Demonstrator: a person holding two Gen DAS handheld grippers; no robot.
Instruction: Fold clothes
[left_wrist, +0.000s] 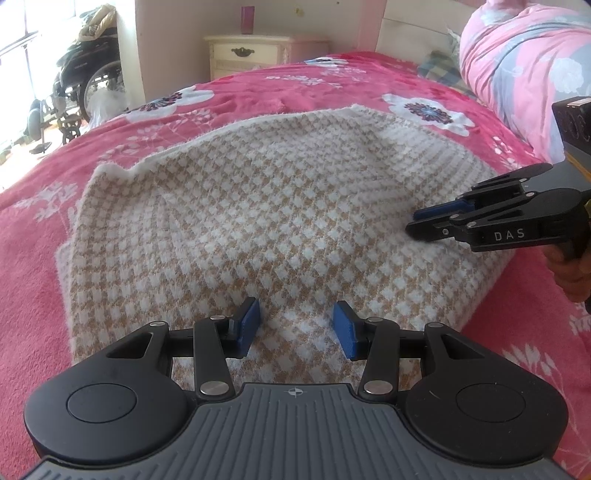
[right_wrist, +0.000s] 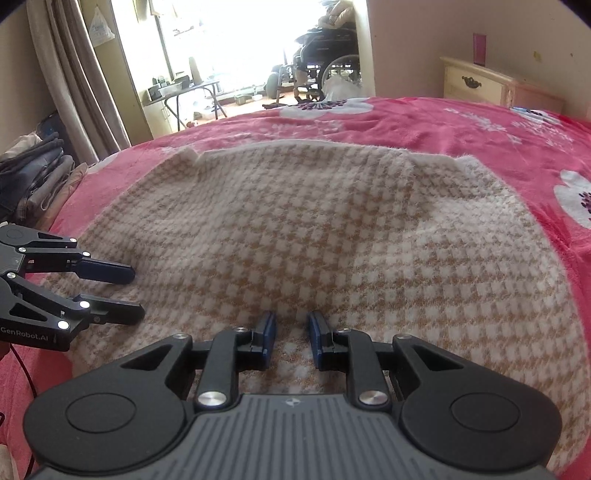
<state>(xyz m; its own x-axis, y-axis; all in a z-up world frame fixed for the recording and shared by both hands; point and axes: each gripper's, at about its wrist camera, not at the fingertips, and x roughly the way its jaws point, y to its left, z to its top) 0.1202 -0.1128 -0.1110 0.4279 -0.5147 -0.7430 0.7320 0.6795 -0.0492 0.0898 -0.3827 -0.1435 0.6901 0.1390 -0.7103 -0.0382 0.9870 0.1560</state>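
A tan-and-white checked knit garment (left_wrist: 280, 206) lies spread flat on the pink floral blanket (left_wrist: 37, 258) of a bed. In the left wrist view my left gripper (left_wrist: 295, 317) hovers over the garment's near edge, open, with only flat fabric showing between its blue pads. My right gripper (left_wrist: 415, 221) reaches in from the right over the garment's right side. In the right wrist view my right gripper (right_wrist: 291, 319) stands over the garment (right_wrist: 314, 229) with a narrow gap between its pads and nothing pinched. The left gripper (right_wrist: 135, 293) rests at the garment's left edge, open.
A rolled pink-and-grey quilt (left_wrist: 524, 62) lies at the bed's far right. A cream nightstand (left_wrist: 251, 55) and a wheelchair (left_wrist: 85, 77) stand beyond the bed. A pile of dark clothes (right_wrist: 33, 177) sits beside the bed by the curtains. A hand (left_wrist: 572, 273) holds the right gripper.
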